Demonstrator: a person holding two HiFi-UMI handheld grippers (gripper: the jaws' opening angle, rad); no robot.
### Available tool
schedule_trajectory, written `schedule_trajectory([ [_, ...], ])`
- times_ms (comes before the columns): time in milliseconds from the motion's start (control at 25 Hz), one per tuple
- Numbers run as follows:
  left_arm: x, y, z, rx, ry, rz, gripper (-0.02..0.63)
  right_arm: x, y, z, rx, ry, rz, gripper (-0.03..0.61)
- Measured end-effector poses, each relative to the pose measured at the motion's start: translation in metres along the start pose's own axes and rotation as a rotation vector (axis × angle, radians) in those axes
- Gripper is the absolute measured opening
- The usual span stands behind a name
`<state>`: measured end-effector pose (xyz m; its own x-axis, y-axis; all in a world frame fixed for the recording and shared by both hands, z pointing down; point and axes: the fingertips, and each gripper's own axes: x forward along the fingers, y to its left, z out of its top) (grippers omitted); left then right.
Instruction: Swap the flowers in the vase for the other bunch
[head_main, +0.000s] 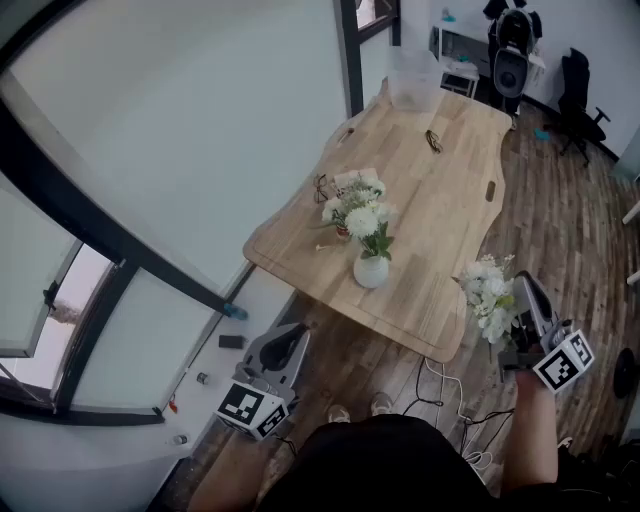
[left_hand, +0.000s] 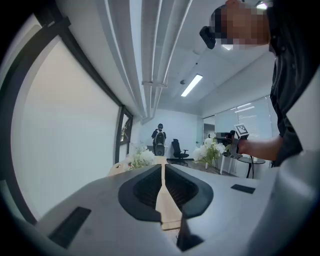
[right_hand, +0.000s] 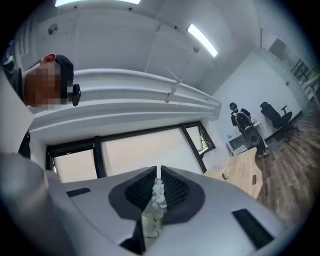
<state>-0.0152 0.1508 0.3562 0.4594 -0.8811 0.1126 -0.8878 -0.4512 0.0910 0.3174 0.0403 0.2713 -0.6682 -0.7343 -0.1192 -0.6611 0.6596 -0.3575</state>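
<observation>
A small white vase (head_main: 371, 271) stands near the front of the wooden table (head_main: 440, 200) with white flowers (head_main: 364, 222) in it. More white blooms (head_main: 349, 188) show just behind it. My right gripper (head_main: 520, 290) hangs off the table's right front corner, shut on the stems of a second white bunch (head_main: 490, 298). In the right gripper view the pale stems (right_hand: 154, 207) sit pinched between the jaws (right_hand: 156, 182). My left gripper (head_main: 295, 332) is low beside the table's front edge, shut and empty (left_hand: 162, 172). In the left gripper view, the held bunch (left_hand: 212, 150) shows far off.
A clear plastic box (head_main: 412, 78) stands at the table's far end, with a small dark item (head_main: 433, 140) near it. Glass wall panels run along the left. A speaker on a stand (head_main: 511, 60) and an office chair (head_main: 580, 100) are beyond the table. Cables (head_main: 440, 385) lie on the floor.
</observation>
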Motion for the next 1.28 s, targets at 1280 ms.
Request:
schedule_trajectory([
  [1280,0.147,0.023,0.055,0.095,-0.053,-0.082,0.170,0.057,-0.042,0.000,0.012,-0.005,0.039,0.048],
])
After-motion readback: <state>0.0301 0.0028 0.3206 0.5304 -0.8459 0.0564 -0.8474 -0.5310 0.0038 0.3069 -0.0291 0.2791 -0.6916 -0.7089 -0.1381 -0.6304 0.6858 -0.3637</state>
